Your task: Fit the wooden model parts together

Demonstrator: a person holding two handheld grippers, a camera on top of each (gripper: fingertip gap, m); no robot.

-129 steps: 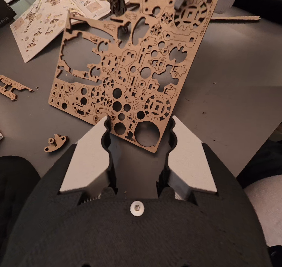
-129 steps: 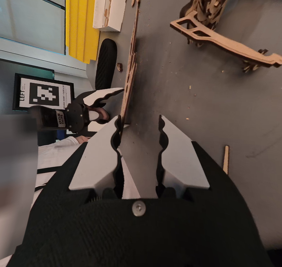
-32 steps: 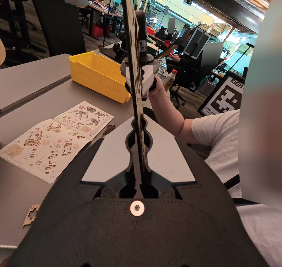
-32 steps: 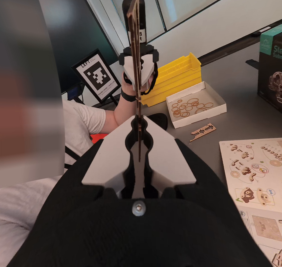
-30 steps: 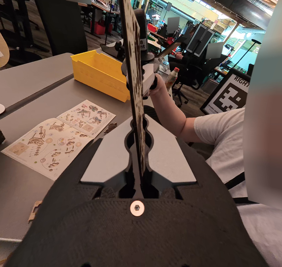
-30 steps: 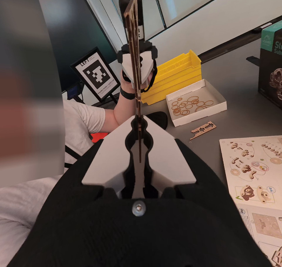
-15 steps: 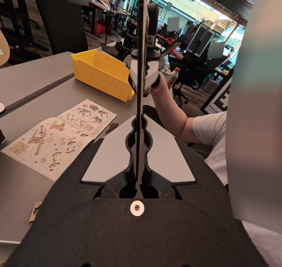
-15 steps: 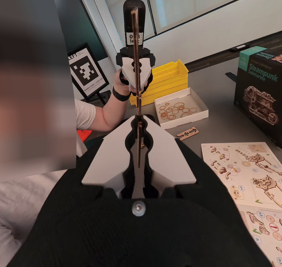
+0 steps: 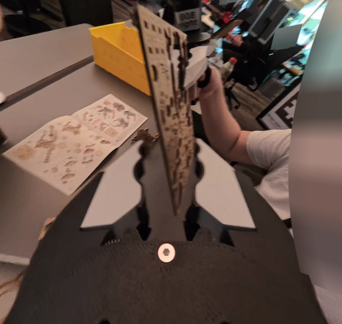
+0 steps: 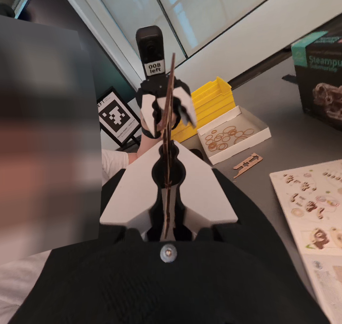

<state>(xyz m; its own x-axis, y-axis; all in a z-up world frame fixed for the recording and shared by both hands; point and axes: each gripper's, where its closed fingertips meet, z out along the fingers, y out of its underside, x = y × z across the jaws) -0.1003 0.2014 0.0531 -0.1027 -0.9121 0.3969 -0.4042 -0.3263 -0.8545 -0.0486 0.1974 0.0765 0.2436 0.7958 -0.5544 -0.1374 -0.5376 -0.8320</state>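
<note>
A thin laser-cut wooden parts sheet (image 9: 170, 111) with many cut-outs stands upright in the air above the grey table (image 9: 37, 65). My right gripper (image 10: 168, 145) is shut on one edge of the sheet (image 10: 167, 200), which shows edge-on in the right wrist view. My left gripper (image 9: 168, 146) is open, and the sheet's other end passes loosely between its fingers, nearer the right one. The right gripper (image 9: 196, 63) shows at the sheet's far end in the left wrist view. The left gripper (image 10: 172, 128) shows with its fingers spread in the right wrist view.
An open instruction booklet (image 9: 74, 139) lies on the table, also in the right wrist view (image 10: 311, 204). A yellow bin (image 9: 118, 56), a white box (image 10: 240, 145) of rubber bands, a dark kit box (image 10: 322, 84) and loose wooden pieces (image 10: 248, 164) (image 9: 145, 135) are there too. Left tips to right tips: about 7 cm.
My left gripper has opened and let go of the sheet. The sheet has turned, so its face now shows in the left wrist view. My right gripper still holds it.
</note>
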